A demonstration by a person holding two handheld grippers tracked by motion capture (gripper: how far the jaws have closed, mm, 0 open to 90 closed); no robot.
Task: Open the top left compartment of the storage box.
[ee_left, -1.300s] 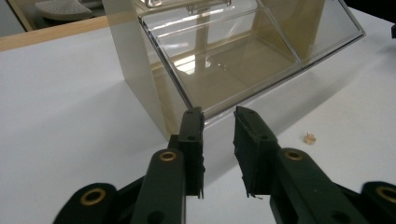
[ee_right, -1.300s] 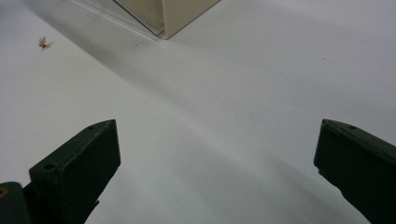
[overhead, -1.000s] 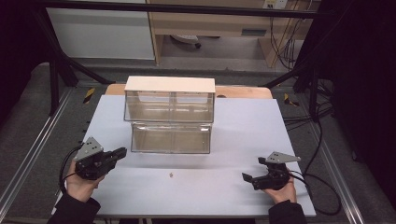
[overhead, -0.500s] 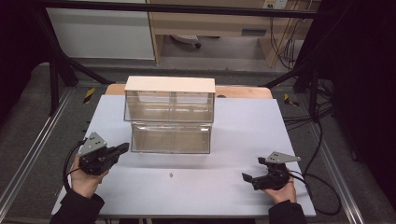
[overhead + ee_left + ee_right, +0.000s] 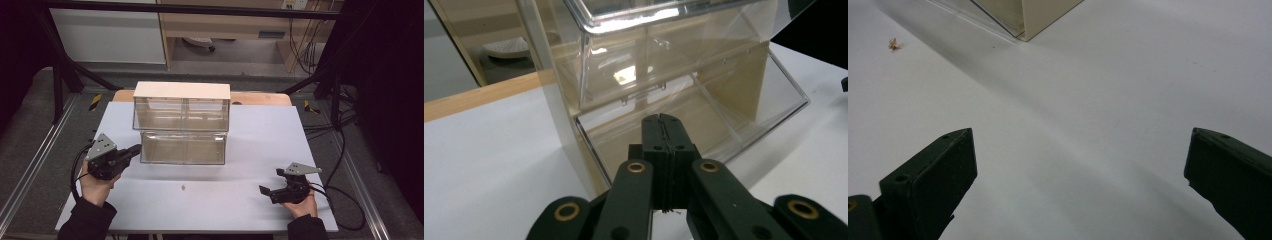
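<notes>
A clear plastic two-tier bin (image 5: pixel 182 125) with a cream top stands at the middle of the white table (image 5: pixel 250 190). Its lower drawer front juts toward me. My left gripper (image 5: pixel 136 148) is shut with nothing between its jaws, its tips just left of the lower drawer's left corner. In the left gripper view the closed jaws (image 5: pixel 662 125) point at the bin (image 5: pixel 664 75) from close by. My right gripper (image 5: pixel 272 182) rests open near the table's front right, aimed left. In the right gripper view its open jaws (image 5: pixel 1080 165) frame bare table.
A tiny tan scrap (image 5: pixel 183 188) lies on the table in front of the bin; the scrap (image 5: pixel 894 44) is also in the right gripper view. A wooden bench edge (image 5: pixel 260 97) runs behind the table. Cables (image 5: pixel 345 150) trail off the right side.
My left gripper has lifted and moved toward the bin's lower left corner. The right gripper has stayed put.
</notes>
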